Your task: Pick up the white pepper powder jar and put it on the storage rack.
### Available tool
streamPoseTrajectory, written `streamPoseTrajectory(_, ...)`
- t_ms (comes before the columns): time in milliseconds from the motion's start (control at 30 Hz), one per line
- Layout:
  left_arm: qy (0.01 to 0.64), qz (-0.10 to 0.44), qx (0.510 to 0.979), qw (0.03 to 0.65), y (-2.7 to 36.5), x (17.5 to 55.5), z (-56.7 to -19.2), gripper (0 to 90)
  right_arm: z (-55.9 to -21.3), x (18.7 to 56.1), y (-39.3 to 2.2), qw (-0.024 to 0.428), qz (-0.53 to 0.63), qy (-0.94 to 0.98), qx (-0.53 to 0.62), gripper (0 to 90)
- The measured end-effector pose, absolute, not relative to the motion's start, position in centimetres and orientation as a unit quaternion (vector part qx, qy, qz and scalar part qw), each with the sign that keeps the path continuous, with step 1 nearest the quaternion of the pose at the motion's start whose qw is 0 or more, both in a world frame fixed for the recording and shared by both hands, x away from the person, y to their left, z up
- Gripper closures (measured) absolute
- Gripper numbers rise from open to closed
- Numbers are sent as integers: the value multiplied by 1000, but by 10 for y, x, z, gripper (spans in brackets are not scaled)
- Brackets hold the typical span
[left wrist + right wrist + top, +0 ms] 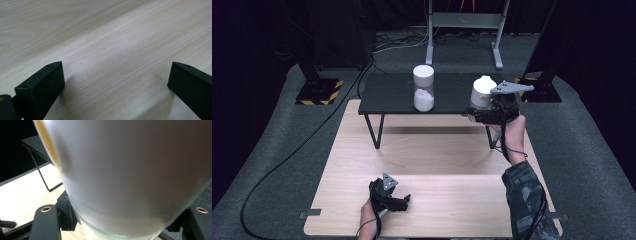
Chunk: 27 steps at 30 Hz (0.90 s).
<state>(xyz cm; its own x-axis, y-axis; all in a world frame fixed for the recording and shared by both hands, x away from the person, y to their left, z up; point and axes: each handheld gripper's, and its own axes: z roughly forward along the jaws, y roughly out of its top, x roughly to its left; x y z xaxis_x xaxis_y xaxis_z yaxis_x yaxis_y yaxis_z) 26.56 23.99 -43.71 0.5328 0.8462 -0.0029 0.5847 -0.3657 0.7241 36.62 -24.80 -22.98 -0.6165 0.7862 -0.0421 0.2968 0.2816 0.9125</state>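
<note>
Light wooden tabletop (437, 165) carrying a low black table (392, 95) along its far edge. On the black table, mid-front: glass jar (423, 88) with white lid, white powder inside. At its right front corner: white-capped jar (482, 92), tilted, pinched between the jaws of the right gripper (484, 112), cap looming just above the jaws in the right gripper view. Left gripper (398, 201) low at the tabletop's near edge, jaws spread wide over bare wood, well apart from both jars.
</note>
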Motion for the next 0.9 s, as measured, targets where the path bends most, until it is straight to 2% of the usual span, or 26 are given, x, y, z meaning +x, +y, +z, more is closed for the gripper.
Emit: streamPoseTrajectory(900,445,189,804,345,240,266,-437,7,-222,404,-232,251,477,762,359,305)
